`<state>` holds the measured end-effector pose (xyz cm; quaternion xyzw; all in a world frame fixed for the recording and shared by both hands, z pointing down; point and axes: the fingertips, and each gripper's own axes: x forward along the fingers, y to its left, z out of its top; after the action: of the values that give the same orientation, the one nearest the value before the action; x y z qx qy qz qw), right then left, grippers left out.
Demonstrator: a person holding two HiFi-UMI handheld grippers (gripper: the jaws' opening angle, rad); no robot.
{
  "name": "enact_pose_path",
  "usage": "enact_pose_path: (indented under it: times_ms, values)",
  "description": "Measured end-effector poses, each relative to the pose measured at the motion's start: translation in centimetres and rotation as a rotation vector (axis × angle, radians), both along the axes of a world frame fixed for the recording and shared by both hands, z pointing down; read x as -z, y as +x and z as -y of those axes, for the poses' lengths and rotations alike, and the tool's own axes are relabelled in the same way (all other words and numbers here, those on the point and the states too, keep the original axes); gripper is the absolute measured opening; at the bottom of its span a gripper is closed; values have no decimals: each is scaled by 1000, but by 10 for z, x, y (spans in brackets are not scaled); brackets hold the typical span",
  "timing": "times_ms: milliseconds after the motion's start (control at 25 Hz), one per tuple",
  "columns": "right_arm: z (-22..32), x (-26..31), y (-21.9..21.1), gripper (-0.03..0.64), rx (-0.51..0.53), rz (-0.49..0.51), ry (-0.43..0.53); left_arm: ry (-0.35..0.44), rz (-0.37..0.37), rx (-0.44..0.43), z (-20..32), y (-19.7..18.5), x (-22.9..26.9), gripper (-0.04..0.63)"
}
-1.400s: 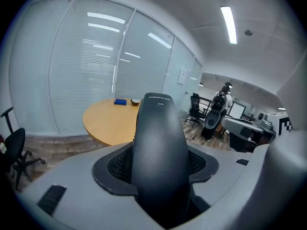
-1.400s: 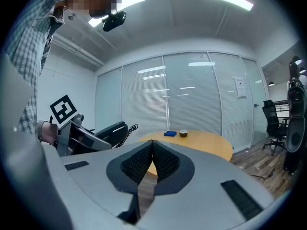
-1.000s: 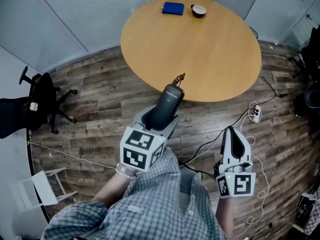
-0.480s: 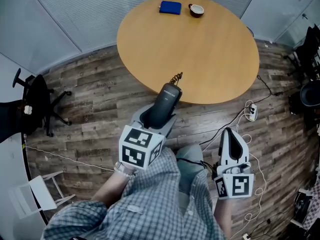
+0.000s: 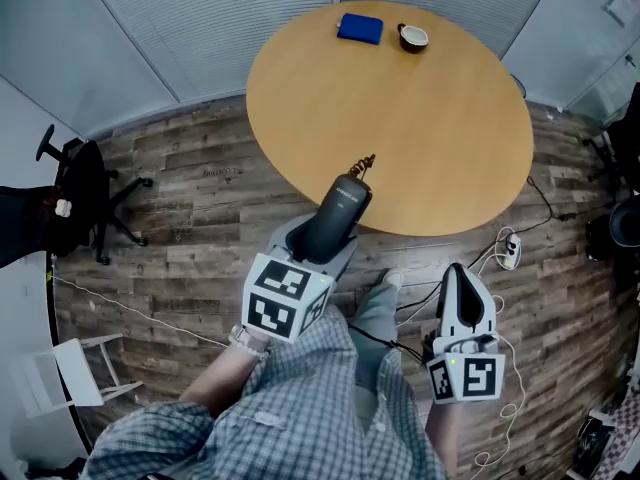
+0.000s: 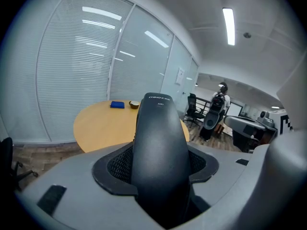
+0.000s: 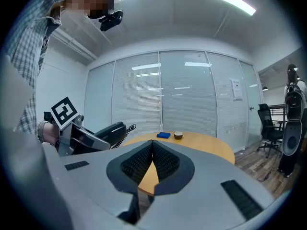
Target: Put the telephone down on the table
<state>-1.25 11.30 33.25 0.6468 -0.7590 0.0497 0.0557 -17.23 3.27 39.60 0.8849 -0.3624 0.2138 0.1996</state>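
Gripping the telephone (image 5: 338, 213) with its jaws spread wide around it, the left claw (image 5: 314, 240) holds it near the tabletop (image 5: 430, 118) edge, not set down. The right claw (image 5: 466, 286) is pinched closed, empty.

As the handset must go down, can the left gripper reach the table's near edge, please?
Probably yes: the left gripper, shut on the handset, hovers by the table edge; nothing lies between.

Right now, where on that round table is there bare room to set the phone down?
Nearly all of the table is bare: everything from the near edge, by the telephone held in the left gripper, up to the far rim. Only that far rim is occupied, by a flat blue object and a cup side by side.
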Motion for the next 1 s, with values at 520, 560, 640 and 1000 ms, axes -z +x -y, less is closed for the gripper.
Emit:
enact_pose_path:
  times_ms: [520, 560, 640, 1000]
  values:
    - [71, -11, 69, 9, 78, 28, -43, -39, 9, 42, 54, 83, -10, 276]
    - [76, -12, 73, 9, 84, 30, -46, -39, 11, 45, 58, 87, -10, 276]
    - [86, -12, 83, 9, 96, 34, -48, -37, 18, 50, 65, 97, -10, 277]
    - [136, -10, 139, 9, 165, 29, -66, -70, 18, 80, 121, 169, -21, 276]
